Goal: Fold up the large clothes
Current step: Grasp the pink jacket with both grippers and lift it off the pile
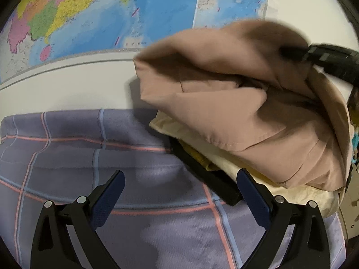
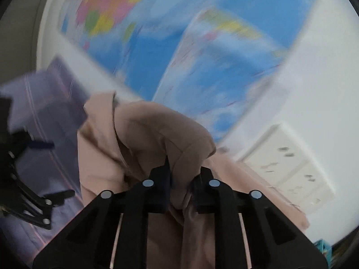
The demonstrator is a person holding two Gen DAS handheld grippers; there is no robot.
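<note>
Right tongs (image 2: 182,180) — tan garment (image 2: 157,134) clamped, aloft.

Bed under lavender plaid sheet with pink and blue lines (image 1: 67,157). Directly on it at right: pile of pale yellow cloth (image 1: 291,192) beside flat black item (image 1: 202,172).

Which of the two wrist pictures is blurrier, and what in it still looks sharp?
Right wrist view: heavy motion smear across the wall map and white drawers, while the right gripper, shut on the tan garment, stays fairly crisp. Left wrist view: mostly sharp on the checked sheet and open left gripper; only the garment's raised top edge is smeared. Both bend straight lines, fisheye.
</note>
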